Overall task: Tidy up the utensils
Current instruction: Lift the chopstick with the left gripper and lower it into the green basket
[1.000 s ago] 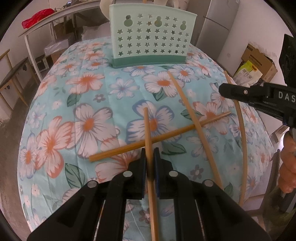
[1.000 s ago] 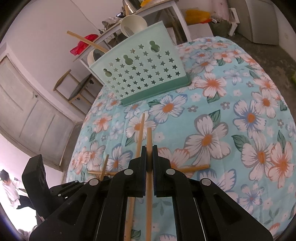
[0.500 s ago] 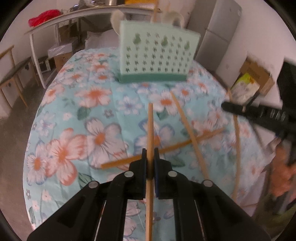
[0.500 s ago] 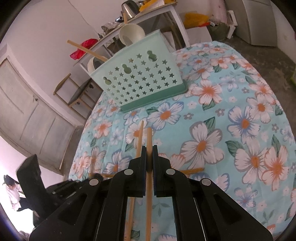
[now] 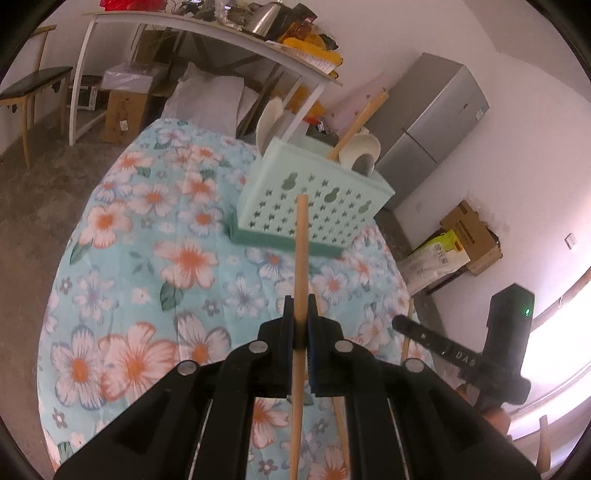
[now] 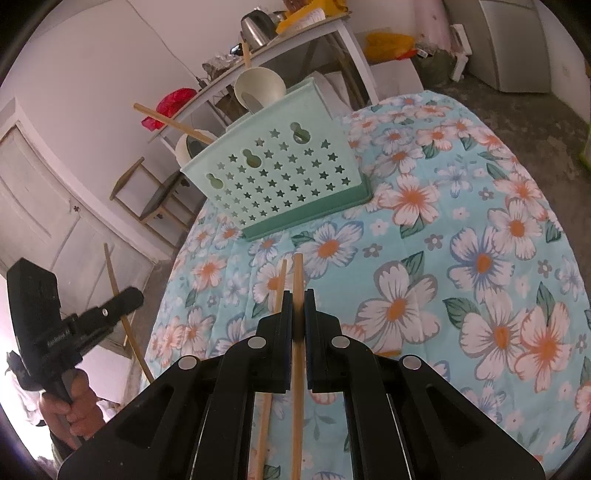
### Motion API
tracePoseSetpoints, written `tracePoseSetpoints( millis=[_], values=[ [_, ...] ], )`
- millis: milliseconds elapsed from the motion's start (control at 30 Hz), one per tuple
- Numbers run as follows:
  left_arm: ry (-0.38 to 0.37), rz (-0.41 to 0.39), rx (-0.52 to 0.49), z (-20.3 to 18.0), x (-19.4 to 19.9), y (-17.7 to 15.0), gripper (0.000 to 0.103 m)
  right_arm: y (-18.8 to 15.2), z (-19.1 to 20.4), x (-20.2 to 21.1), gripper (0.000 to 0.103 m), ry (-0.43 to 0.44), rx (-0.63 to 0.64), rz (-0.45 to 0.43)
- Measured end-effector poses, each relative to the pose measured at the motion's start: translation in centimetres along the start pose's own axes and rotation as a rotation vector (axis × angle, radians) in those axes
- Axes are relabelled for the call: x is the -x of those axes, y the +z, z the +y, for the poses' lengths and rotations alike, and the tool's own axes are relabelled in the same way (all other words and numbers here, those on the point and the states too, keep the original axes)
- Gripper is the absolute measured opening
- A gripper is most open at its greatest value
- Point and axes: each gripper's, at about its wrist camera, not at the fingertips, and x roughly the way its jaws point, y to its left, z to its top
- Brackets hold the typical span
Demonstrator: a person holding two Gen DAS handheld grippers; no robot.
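My left gripper is shut on a wooden chopstick, held in the air above the floral tablecloth with its tip pointing at the mint-green star-holed basket. My right gripper is shut on a second chopstick low over the cloth, short of the basket. Another chopstick lies on the cloth just left of it. The basket holds white ladles and a wooden stick. Each gripper shows in the other's view: the left gripper at the table's left edge, the right gripper at its right edge.
More chopsticks lie on the cloth under my left gripper. Behind the table stand a cluttered white shelf, a grey fridge, cardboard boxes and a wooden chair. Bare floor surrounds the round table.
My left gripper has lifted its chopstick off the crossed pile on the cloth, rising and rolling, so the view now tilts. The right gripper has stayed put with its chopstick.
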Motion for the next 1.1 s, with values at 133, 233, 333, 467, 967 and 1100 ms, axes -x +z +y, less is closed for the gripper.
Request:
tracePoseSetpoints(
  millis=[133, 233, 333, 467, 967, 1100],
  values=[
    [-0.006, -0.014, -0.015, -0.6, 0.4, 0.6, 0.005, -0.1, 0.0, 0.1, 0.004, 0.003, -0.002, -0.003],
    [-0.008, -0.029, -0.034, -1.0, 0.7, 1.0, 0.005, -0.1, 0.1, 0.2, 0.004, 0.007, -0.002, -0.009],
    [-0.005, -0.052, -0.052, -1.5, 1.3, 1.7, 0.005, 0.0, 0.0, 0.3, 0.004, 0.010, -0.004, -0.016],
    [-0.007, -0.135, -0.075, -2.1, 3.3, 3.7, 0.005, 0.0, 0.0, 0.8, 0.004, 0.004, -0.007, -0.027],
    [-0.041, -0.540, -0.192, -8.7, 8.3, 15.1, 0.005, 0.5, -1.5, 1.8, 0.004, 0.052, -0.068, -0.077],
    [-0.043, -0.568, -0.212, -10.5, 7.0, 16.7, 0.005, 0.7, -2.1, 2.1, 0.004, 0.060, -0.082, -0.086]
  ],
)
